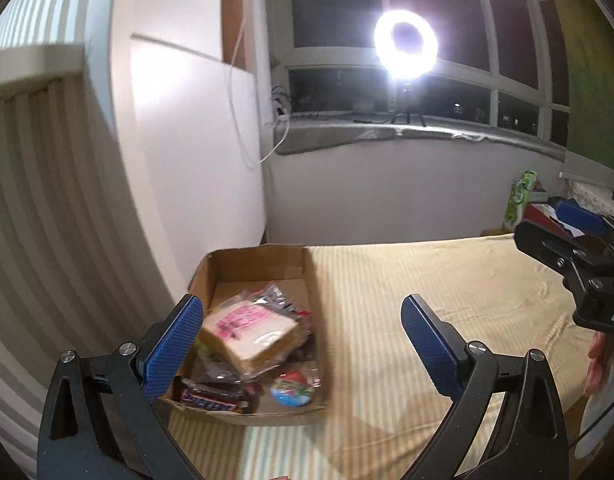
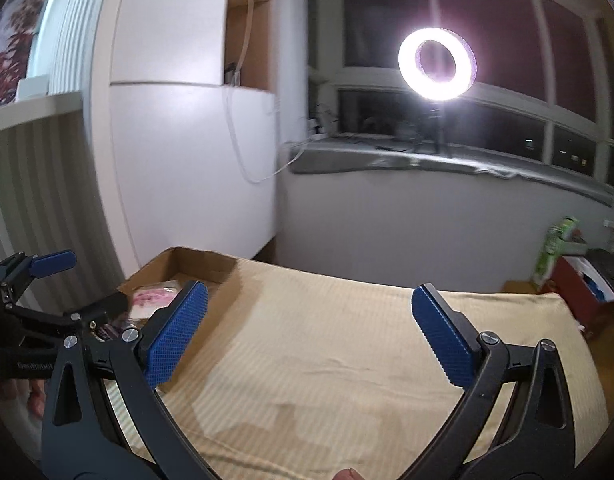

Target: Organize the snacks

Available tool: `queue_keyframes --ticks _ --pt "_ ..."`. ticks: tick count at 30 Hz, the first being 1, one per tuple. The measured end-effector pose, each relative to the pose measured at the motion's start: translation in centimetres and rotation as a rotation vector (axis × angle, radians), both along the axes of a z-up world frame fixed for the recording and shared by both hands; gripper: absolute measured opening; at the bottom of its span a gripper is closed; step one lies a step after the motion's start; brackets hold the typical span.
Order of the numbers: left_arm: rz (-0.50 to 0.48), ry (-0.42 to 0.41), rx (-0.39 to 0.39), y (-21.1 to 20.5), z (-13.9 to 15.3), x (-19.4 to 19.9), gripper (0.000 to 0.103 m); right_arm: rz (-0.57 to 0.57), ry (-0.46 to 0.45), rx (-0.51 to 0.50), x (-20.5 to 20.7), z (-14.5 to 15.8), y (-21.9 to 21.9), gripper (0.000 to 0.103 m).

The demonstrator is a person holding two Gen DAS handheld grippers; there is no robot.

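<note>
Blue ribbed pads line both fingers of the left hand-held gripper (image 1: 303, 344), whose fingers stand wide apart and hold nothing; it hangs above the near end of a cardboard box (image 1: 315, 280), with its left pad over the box's left wall. The box lies on a bed with a pale yellow striped cover (image 1: 447, 280), beside a white cabinet (image 1: 195, 140), and its long axis runs away from the camera toward the wall. Inside it I count one wrapped sandwich (image 1: 253, 334), tilted, with a pink label on top, one Snickers bar (image 1: 211, 398) lying across the near end, and one round blue and red snack (image 1: 293, 392) to the right of the bar; more dark wrappers lie below, too mixed to count. The right hand-held gripper (image 2: 309, 332) is also spread open and empty, over the bare cover, to the right of the box. One ring light (image 1: 406, 38) shines on the window sill.
</note>
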State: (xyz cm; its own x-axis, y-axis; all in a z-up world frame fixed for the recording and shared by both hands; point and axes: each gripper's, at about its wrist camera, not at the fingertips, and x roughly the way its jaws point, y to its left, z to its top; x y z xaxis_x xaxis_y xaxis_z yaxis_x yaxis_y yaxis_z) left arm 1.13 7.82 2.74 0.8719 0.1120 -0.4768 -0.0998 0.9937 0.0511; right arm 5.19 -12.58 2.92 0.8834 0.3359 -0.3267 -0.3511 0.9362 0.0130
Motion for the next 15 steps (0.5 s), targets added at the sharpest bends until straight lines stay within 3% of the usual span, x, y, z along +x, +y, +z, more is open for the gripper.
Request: queue_keyframes --ticks 8,15 --pt "-0.087 -0.030 0.001 -5.8 1.2 -0.7 0.099 -0.167 -0.024 -0.064 -3.2 1.1 -4.8 0.103" --pt "-0.138 -0.051 -0.007 -9.6 1.9 -1.6 0.099 -0.202 -0.048 -0.053 -5.7 2.3 -7.5 0.103"
